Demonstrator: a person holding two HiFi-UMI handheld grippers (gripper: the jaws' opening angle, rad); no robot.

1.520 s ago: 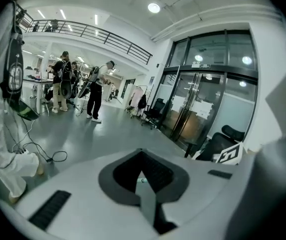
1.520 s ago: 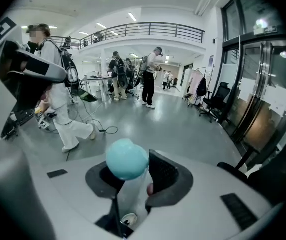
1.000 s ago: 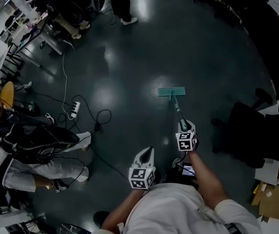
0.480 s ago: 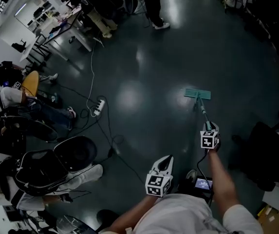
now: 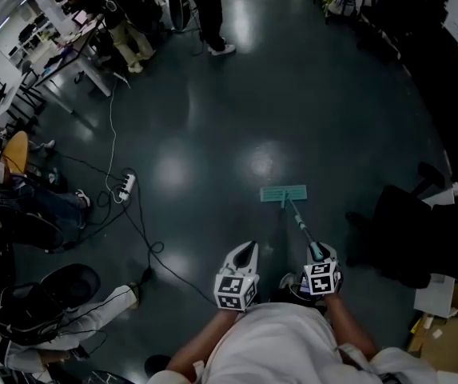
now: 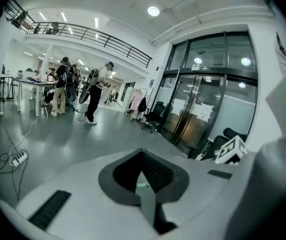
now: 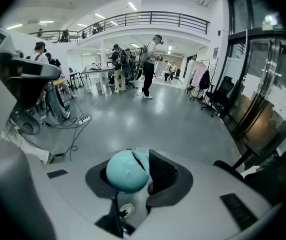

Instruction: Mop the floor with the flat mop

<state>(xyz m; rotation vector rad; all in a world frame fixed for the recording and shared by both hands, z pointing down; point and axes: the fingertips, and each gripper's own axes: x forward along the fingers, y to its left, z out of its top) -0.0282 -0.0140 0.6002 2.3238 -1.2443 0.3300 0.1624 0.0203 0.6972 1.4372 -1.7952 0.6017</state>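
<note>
pole of the flat mop (image 5: 284,194) looks light, stiff and slick. fingers of my right gripper (image 5: 318,256) clench its rounded top; my left gripper (image 5: 244,254) is closed on nothing.

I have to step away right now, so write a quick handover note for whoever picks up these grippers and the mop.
Left gripper: shut, holding nothing.
Right gripper: shut on the top end of the mop handle.
Mop head lies flat on the floor ahead, slightly right.
Left to do: mop the floor; how much is already done cannot be told.
Mind the power strip lying to the left.
</note>
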